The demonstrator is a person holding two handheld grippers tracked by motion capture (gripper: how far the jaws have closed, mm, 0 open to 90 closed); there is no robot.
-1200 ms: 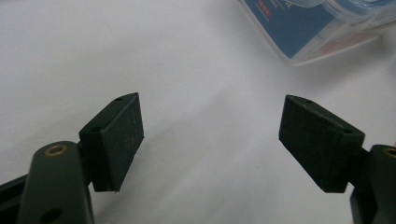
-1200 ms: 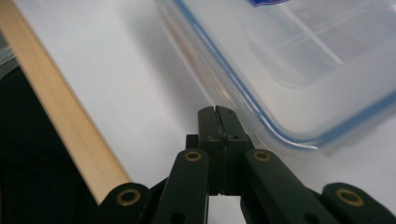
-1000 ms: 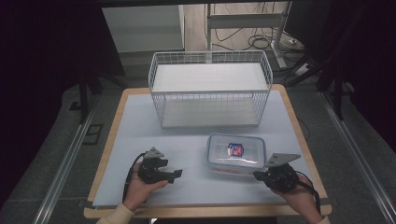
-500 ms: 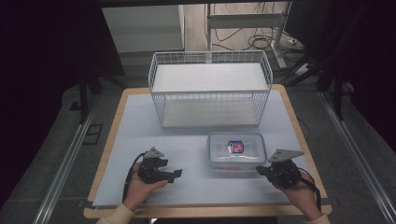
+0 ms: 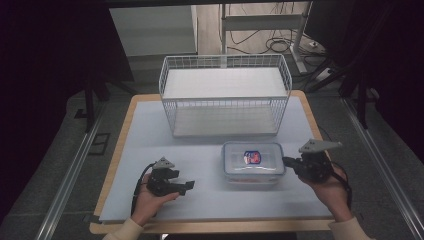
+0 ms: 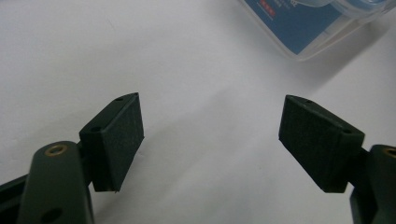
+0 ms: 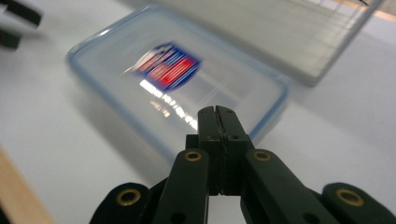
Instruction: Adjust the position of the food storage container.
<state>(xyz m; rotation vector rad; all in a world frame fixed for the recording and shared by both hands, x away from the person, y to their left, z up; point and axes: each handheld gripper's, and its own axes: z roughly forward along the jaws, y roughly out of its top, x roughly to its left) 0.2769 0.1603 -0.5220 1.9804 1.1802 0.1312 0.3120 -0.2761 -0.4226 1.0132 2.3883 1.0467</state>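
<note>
On the pale table sheet [image 5: 150,150], just before the white wire basket [image 5: 225,100], lies the clear lidded plastic box [image 5: 253,161]. My right gripper [image 5: 287,161] noses at its edge, jaws pressed together — approach step, I judge. Next it must part them to grasp. My left gripper [image 5: 190,186] waits wide, empty.

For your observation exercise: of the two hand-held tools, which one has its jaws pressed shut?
The right tool, beside the clear lidded box: its pads meet with no gap. The left tool has pads spread wide over bare table.
</note>
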